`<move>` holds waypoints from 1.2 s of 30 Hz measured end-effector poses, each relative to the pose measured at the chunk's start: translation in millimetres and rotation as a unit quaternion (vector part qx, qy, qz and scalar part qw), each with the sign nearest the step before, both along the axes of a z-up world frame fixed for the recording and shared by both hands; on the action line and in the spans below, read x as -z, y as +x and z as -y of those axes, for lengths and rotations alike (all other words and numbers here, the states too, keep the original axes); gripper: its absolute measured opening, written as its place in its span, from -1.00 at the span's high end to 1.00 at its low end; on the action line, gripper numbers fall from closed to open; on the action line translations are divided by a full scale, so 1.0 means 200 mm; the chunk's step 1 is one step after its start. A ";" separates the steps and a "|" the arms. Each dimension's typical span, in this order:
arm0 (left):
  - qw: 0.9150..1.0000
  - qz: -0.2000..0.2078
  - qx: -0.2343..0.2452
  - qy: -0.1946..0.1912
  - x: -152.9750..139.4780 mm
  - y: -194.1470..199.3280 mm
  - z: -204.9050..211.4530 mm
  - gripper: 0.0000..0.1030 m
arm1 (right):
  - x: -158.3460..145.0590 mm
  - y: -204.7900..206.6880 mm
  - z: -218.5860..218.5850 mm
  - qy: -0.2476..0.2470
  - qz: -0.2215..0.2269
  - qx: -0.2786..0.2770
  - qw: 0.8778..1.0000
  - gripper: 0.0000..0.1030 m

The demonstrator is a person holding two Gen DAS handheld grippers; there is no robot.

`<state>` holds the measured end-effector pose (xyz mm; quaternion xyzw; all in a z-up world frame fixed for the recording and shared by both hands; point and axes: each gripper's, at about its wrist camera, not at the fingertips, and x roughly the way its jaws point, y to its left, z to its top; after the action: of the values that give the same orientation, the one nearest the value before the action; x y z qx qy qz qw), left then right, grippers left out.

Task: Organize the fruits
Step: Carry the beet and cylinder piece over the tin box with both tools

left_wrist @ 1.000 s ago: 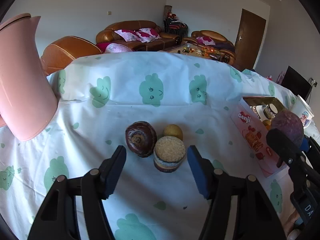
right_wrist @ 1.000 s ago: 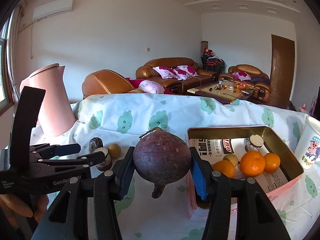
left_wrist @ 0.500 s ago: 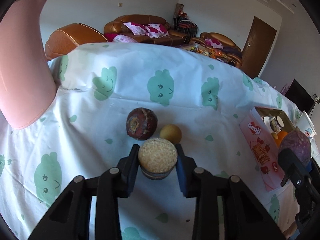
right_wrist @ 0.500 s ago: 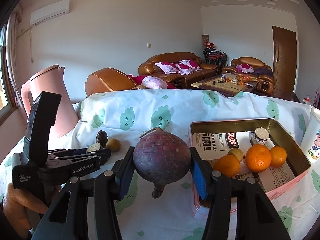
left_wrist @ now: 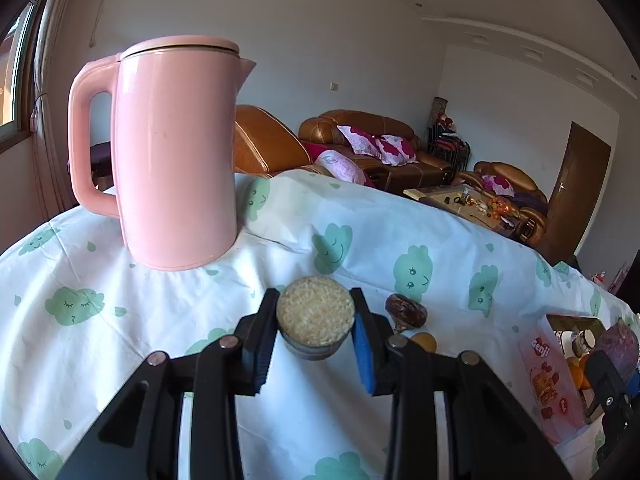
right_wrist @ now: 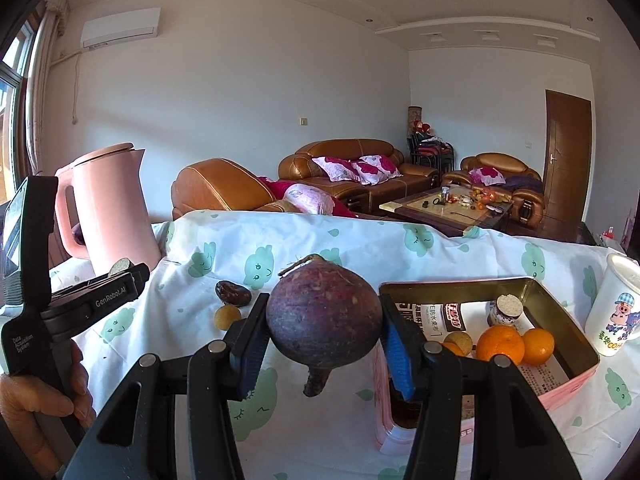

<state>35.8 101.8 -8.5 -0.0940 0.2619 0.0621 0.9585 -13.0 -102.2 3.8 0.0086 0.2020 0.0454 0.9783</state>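
My left gripper [left_wrist: 315,330] is shut on a cut fruit piece [left_wrist: 315,316] with a pale grainy face and dark rind, held above the cloth. My right gripper [right_wrist: 324,330] is shut on a large dark purple round fruit [right_wrist: 323,318] with a stub below, held left of the pink tin box [right_wrist: 576,384]. The box holds oranges [right_wrist: 500,344], a small yellow fruit [right_wrist: 459,339] and another cut piece [right_wrist: 505,310]. On the cloth lie a dark brown fruit [right_wrist: 233,293] and a small yellow fruit [right_wrist: 227,317]; both show in the left wrist view [left_wrist: 406,310].
A tall pink kettle [left_wrist: 172,152] stands at the table's back left. A white cartoon mug [right_wrist: 614,310] stands right of the box. The table has a white cloth with green prints [left_wrist: 120,320]. Sofas and a coffee table lie beyond.
My left gripper closed on the cut fruit piece and lifted it off the cloth, swinging left toward the kettle. My right gripper kept its fruit and stayed near the box.
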 end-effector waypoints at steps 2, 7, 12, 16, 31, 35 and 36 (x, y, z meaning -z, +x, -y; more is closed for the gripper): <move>1.000 0.008 0.000 0.017 -0.01 -0.02 0.04 0.30 | 0.00 0.00 -0.01 0.000 0.002 -0.003 1.000 -0.05; 0.998 0.024 0.003 0.054 -0.03 -0.07 0.14 0.30 | -0.01 -0.02 -0.03 -0.005 0.011 -0.010 1.000 -0.05; 0.997 0.028 0.013 0.066 -0.03 -0.11 0.21 0.30 | 0.00 -0.04 -0.03 -0.015 0.011 -0.010 1.000 -0.05; 0.997 0.029 0.027 0.072 -0.04 -0.14 0.27 0.30 | 0.01 -0.05 0.00 -0.016 0.006 -0.009 1.000 -0.05; 0.993 0.025 0.084 0.077 -0.04 -0.18 0.49 0.30 | 0.00 -0.11 0.18 -0.030 0.009 0.010 0.999 -0.05; 0.992 0.024 0.099 0.077 -0.04 -0.20 0.55 0.30 | 0.00 -0.12 0.23 -0.028 0.008 0.013 0.999 -0.05; 0.991 0.025 0.103 0.078 -0.04 -0.20 0.57 0.30 | 0.00 -0.12 0.24 -0.028 0.007 0.014 0.999 -0.05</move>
<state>-4.0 -11.6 -0.2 0.0071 0.2404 -0.0189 0.9705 -36.6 -150.2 3.4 -0.0162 0.1959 0.0262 0.9801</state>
